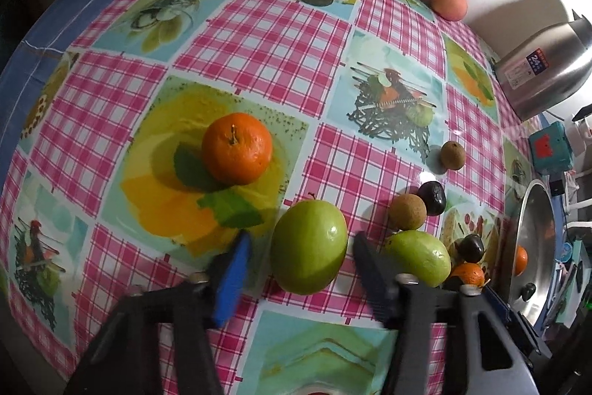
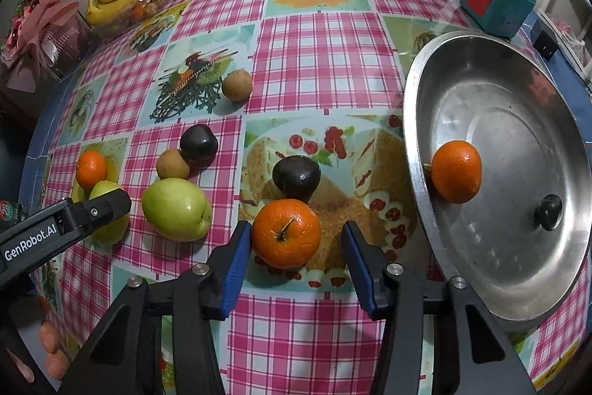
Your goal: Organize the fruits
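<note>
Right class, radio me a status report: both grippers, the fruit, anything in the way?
Left gripper straddling green apple, pads clear. Right gripper straddling tangerine, left pad touching, right clear. Dark plum just behind tangerine.

Tangerine [image 2: 456, 171] in pan [image 2: 518, 298]

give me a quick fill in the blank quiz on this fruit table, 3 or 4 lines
1. The right tongs straddle an ____ fruit on the tablecloth.
2. The left tongs straddle a ____ fruit.
3. The metal pan holds one tangerine and one small ____ fruit.
4. Against the back wall lie ____ red apples in a row.

Missing words: orange; green; dark; three
</note>
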`<state>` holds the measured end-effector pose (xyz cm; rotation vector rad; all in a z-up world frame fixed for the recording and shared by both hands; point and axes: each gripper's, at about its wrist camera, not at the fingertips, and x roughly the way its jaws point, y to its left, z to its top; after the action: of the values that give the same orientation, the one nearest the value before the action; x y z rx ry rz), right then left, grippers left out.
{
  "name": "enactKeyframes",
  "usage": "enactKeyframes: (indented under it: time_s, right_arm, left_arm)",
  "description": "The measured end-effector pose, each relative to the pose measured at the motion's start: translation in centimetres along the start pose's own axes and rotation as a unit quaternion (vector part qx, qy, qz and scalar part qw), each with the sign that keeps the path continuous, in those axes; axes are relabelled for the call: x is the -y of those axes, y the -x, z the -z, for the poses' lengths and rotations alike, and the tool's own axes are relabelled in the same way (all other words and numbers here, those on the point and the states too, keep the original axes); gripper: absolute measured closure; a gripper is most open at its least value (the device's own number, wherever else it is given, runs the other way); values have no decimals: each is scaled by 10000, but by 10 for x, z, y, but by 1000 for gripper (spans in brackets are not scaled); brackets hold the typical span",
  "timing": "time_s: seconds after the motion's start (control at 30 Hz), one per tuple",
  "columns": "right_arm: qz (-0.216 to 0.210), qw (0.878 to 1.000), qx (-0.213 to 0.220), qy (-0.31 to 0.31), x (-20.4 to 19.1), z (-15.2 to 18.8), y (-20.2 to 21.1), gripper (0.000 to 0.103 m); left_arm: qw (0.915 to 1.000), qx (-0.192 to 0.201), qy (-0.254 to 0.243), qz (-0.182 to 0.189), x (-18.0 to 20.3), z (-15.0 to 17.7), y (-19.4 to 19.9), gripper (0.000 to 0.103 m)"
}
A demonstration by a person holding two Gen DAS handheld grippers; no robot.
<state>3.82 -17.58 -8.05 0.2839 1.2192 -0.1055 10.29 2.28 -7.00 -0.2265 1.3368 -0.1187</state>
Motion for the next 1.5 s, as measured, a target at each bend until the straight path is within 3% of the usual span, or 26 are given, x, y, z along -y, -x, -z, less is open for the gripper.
enactKeyframes:
  time_s: [0.03, 0.17, 0.57, 1.07, 1.5]
  right_arm:
    - [-14, 10000, -4, -1, 0, 0, 0, 53]
    - [-109, 9999, -1, 63, -4, -1, 1, 66]
    - [-161, 9998, 83, 0, 0, 0, 12, 66]
    - [-386, 9962, 777, -73, -1, -7, 68, 67]
    - [-267, 9974, 620, -262, 17, -6, 64, 67]
  left_arm:
    - [10000, -10, 27, 35, 0, 0, 0, 60]
    - [10000, -13, 33, 22, -1, 1, 2, 60]
    - [9996, 218, 109, 152, 0, -2, 21, 60]
    - [9966, 786, 12, 239, 6, -6, 62, 60]
    - [9961, 854, -127, 197, 25, -2, 66, 60]
